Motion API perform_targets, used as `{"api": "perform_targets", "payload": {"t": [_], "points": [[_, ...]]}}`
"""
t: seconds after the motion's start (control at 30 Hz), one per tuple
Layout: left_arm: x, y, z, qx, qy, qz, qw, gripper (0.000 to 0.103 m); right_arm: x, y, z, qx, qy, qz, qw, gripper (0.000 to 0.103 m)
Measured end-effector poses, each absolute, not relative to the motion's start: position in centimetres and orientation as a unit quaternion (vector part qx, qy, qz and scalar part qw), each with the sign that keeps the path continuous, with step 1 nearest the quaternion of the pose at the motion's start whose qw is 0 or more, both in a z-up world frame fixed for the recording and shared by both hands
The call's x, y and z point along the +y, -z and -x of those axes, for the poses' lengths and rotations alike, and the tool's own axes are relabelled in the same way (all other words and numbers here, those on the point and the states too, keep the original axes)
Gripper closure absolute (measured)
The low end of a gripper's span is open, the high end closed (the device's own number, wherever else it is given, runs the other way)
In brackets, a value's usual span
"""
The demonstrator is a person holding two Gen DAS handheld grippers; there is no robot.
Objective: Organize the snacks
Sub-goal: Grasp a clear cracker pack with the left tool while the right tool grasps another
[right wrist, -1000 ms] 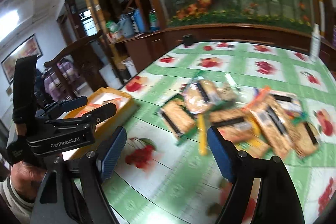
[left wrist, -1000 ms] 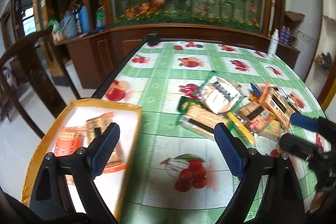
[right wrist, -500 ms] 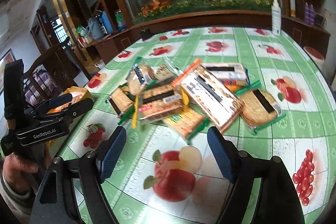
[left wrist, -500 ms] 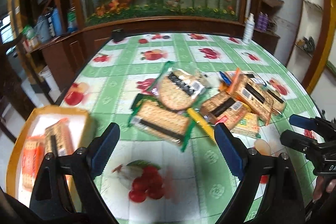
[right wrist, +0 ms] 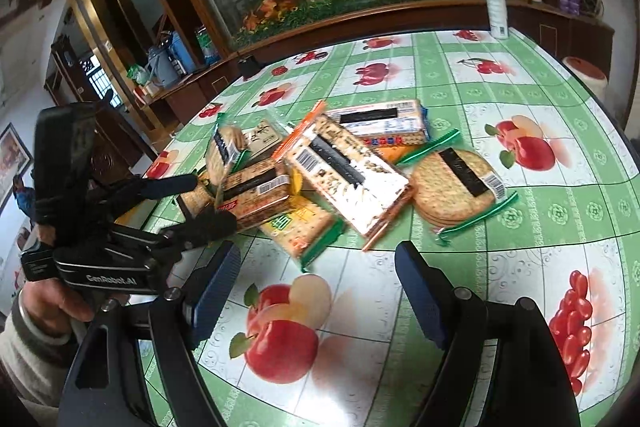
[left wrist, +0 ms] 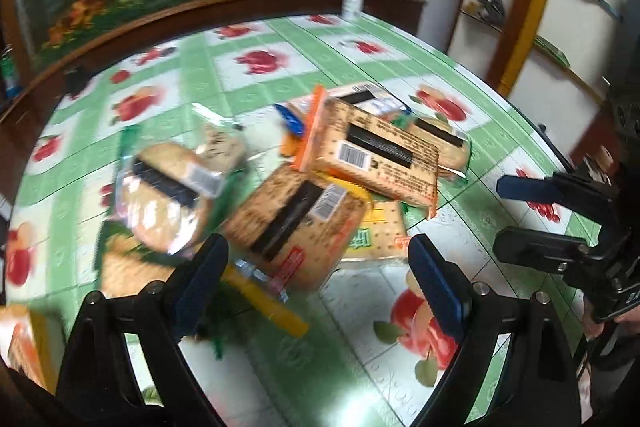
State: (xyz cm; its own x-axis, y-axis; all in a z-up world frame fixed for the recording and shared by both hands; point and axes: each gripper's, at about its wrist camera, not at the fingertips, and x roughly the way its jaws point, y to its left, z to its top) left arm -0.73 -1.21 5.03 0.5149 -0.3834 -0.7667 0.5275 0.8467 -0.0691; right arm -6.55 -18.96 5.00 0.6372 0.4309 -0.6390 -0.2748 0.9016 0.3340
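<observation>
A pile of cracker packs lies mid-table: a long orange-edged pack (right wrist: 344,167) on top, a round-cracker pack with green edges (right wrist: 452,187) to its right, and a brown square-cracker pack (right wrist: 256,195) at its left. My left gripper (left wrist: 318,279) is open, and the brown pack (left wrist: 296,223) lies just beyond its tips, untouched. Another round-cracker pack (left wrist: 168,199) sits to the left. My right gripper (right wrist: 318,291) is open above bare tablecloth in front of the pile. The left gripper (right wrist: 212,199) reaches the pile's left side in the right wrist view.
A yellow tray (left wrist: 40,347) holding an orange pack shows at the left wrist view's lower-left corner. A white spray bottle (right wrist: 496,7) stands at the table's far edge before a planted display cabinet. The right gripper (left wrist: 500,217) hovers beside the pile's right side.
The left wrist view has swung right, from the yellow tray to the snack pile, and come closer. The right gripper has also turned right and neared the pile. Both jaws keep their width.
</observation>
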Motion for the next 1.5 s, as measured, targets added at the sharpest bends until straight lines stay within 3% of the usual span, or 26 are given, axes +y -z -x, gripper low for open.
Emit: {"api": "perform_targets", "payload": {"t": [0.43,0.8,1.17,1.5], "points": [[-2.5,-3.2,-3.3,0.445,0.298,-0.148,0.831,0.012,-18.9,-5.1,5.6,0.386,-0.191,-0.097,0.897,0.023],[-2.3,-4.2,-1.5,0.431,0.362,-0.147,0.813,0.012,-18.9,-5.0,5.4,0.388,-0.191,-0.106,0.895,0.023],[-3.1,-3.4,-1.9,0.447,0.316,-0.15,0.823,0.012,-16.3,-5.8,2.0,0.386,-0.179,0.033,0.904,0.023],[-3.3,-3.8,-2.2,0.434,0.286,-0.146,0.842,0.012,-16.8,-5.9,1.8,0.389,-0.182,0.038,0.902,0.023]]}}
